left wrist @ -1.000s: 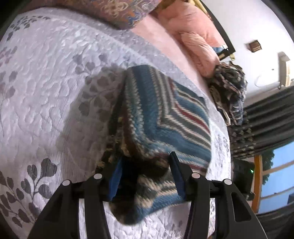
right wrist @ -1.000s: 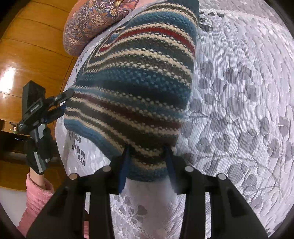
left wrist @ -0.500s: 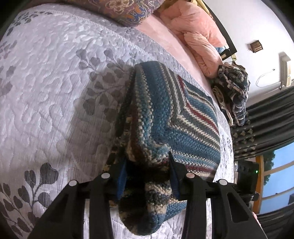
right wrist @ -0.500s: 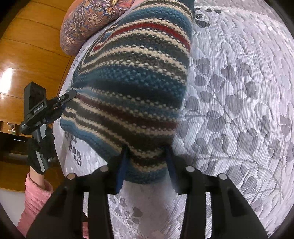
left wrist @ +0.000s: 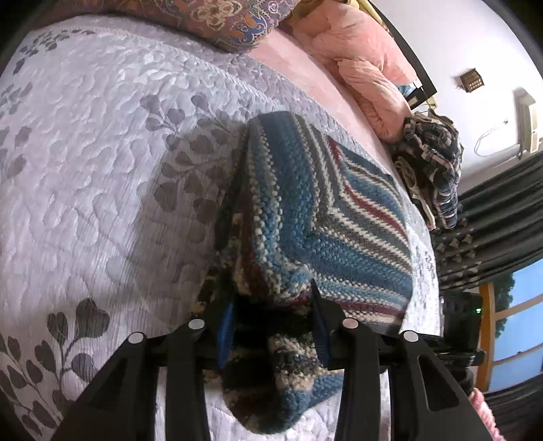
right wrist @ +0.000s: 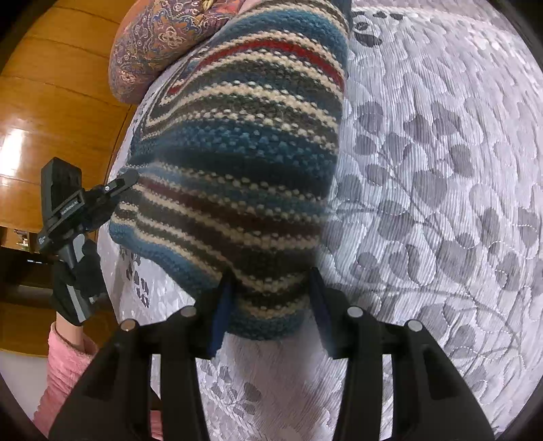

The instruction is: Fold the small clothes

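A striped knit garment (left wrist: 339, 217) in blue, cream, grey and red lies folded on the lilac leaf-print bedspread (left wrist: 85, 163). Its near edge is raised and bunched between the fingers of my left gripper (left wrist: 271, 315), which is shut on it. A loose knit end hangs below those fingers. In the right wrist view the same garment (right wrist: 244, 163) fills the centre. My right gripper (right wrist: 269, 298) is shut on its blue-edged hem, lifted just above the bedspread (right wrist: 441, 203). At the garment's left corner the left gripper (right wrist: 112, 190) shows, held by a gloved hand (right wrist: 78, 281).
A paisley pillow (left wrist: 220, 20) and pink bedding (left wrist: 359, 64) lie at the head of the bed. A heap of dark patterned clothes (left wrist: 431, 163) sits at the bed's far edge by dark curtains (left wrist: 502, 220). A wooden wall (right wrist: 51, 101) lies left of the bed.
The left gripper's fingers have closed tighter on the bunched knit edge. Both grippers have shifted a little along with the garment.
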Available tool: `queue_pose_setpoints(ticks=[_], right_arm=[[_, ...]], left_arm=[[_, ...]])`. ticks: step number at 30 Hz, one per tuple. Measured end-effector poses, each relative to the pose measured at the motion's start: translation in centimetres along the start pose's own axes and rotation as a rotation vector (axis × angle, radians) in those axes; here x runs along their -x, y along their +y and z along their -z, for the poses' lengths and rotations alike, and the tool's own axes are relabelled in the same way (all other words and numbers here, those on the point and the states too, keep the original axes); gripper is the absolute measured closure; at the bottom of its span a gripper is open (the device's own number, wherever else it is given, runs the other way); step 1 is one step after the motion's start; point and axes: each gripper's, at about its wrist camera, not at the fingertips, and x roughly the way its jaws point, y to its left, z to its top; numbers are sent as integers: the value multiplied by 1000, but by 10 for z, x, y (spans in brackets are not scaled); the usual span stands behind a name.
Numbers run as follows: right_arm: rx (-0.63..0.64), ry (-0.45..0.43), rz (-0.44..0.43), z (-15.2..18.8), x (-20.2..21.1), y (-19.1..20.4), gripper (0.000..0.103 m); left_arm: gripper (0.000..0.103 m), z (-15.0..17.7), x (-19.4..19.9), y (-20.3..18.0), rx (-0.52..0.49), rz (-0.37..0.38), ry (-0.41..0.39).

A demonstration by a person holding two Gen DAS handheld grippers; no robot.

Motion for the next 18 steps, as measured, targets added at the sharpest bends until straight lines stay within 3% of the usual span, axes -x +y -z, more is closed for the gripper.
queue_pose_setpoints(ticks=[5, 8, 10, 16, 18], right_arm=[[3, -26, -20, -7, 15, 3, 58], [-8, -54, -38, -13, 27, 0, 56], [-25, -73, -39, -16, 33, -2, 49], [-47, -112, -57, -23, 46, -13, 48], [-51, -121, -62, -27, 46, -16, 44]], left_arm=[[50, -8, 22, -12, -42, -11, -24], [34, -16, 36, -13, -26, 17, -58], [32, -22, 38, -14, -21, 17, -68], [29, -38, 18, -7, -22, -22, -36], [29, -41, 12, -5, -22, -4, -27]])
